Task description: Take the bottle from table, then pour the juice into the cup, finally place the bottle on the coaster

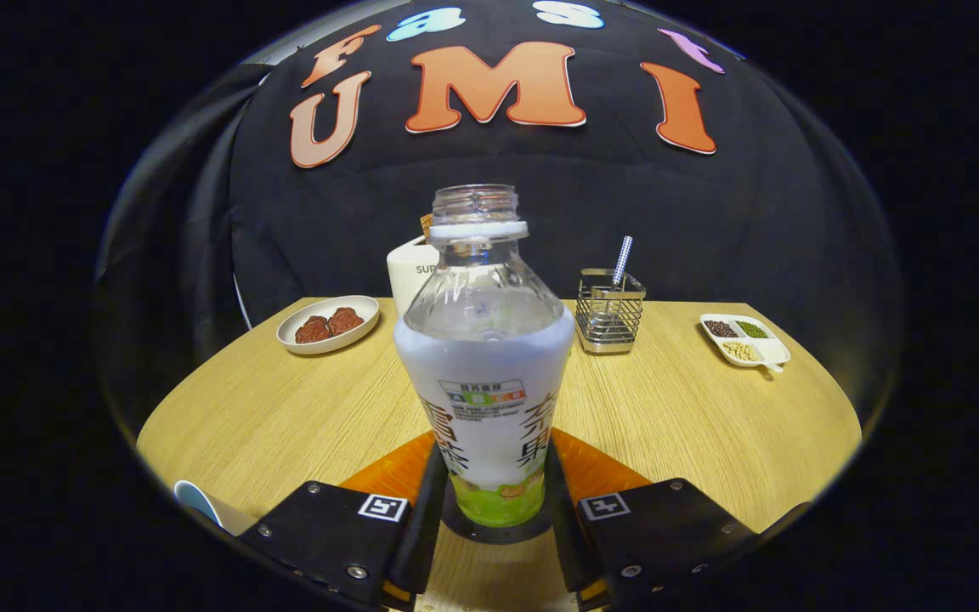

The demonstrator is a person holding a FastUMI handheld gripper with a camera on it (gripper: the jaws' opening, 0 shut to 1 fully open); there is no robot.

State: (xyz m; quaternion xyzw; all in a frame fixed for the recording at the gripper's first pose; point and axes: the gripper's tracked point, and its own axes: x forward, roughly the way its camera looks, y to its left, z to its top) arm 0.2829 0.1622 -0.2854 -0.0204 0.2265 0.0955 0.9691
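The hand-held gripper [494, 510], nearest the camera, has its two black fingers [421, 518] pressed against either side of the clear plastic bottle with a white printed label and white liquid [487, 374], pinching it low on its body. The bottle stands upright with its cap off, and its foot sits on a dark round coaster [498, 534] between the fingers. An orange mat [591, 472] shows under and beside the bottle, lying on the pale wooden worktop [693, 425]. At about 8 o'clock from the bottle, just beside the left finger, the rim of a white cup with a blue inside [200, 501] peeks in. Farther off, at 11 o'clock, an oval white dish holding two brown pieces of food [328, 323] rests on the worktop. Directly behind the bottle, at 12 o'clock, stands a white paper cup [411, 272], partly hidden. At 1 o'clock is a wire-mesh metal holder [610, 316] with a striped straw [622, 259] leaning in it. At 2 o'clock, well apart, lies a white divided tray of beans and grains [744, 338].
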